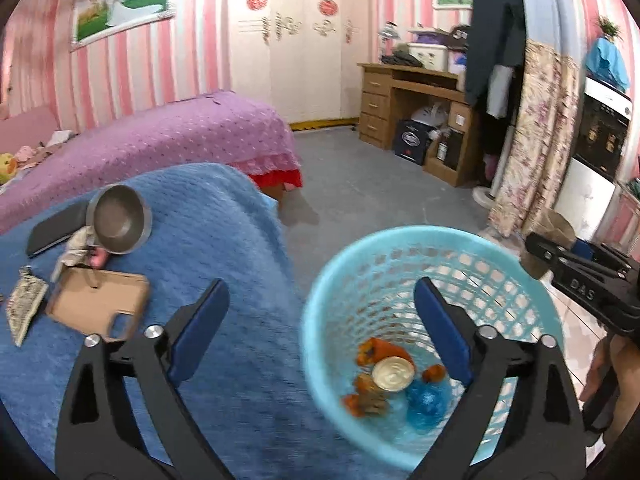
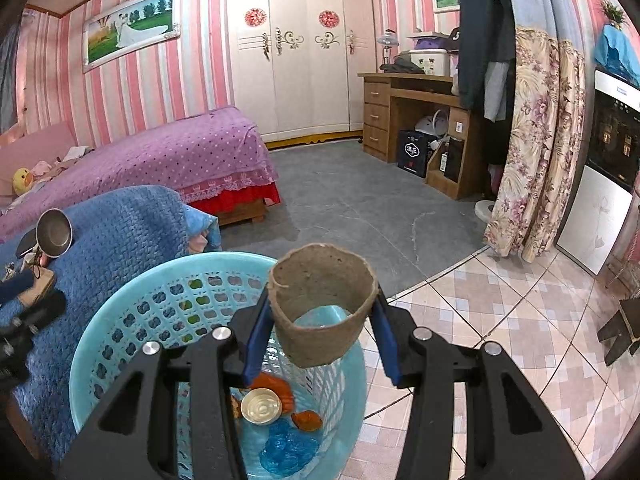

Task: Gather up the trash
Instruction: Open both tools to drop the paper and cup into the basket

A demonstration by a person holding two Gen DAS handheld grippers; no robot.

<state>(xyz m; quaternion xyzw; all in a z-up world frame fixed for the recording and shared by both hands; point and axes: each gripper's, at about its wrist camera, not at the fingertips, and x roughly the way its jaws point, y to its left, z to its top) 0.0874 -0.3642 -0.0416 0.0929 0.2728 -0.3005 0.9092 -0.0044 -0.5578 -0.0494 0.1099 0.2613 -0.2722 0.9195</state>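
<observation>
Trash lies at the bottom of the light-blue mesh basket (image 1: 404, 264): orange peels (image 1: 384, 350), a round metal lid (image 1: 393, 374) and a crumpled blue wrapper (image 1: 426, 400). The basket stands on the floor, its rim just beside the drooping edge of the blue blanket (image 1: 224, 248).

The left gripper (image 1: 322, 332) hangs released, jaws spread wide with nothing between them; one finger is over the blanket, the other over the basket's mouth. The right gripper (image 2: 320, 332) is clenched on a brown paper cup (image 2: 323, 300), both pads pressing its sides, the cup held upright above the basket's near rim (image 2: 216, 258).

On the blanket, well back from its edge, sit a metal bowl (image 1: 120, 224), a tan phone case (image 1: 100, 304) and a dark phone (image 1: 56, 230). Beyond the basket the grey floor (image 2: 360, 200) is open up to the desk (image 2: 416, 120) and floral curtain (image 2: 532, 148); tiles (image 2: 500, 320) run along the right.
</observation>
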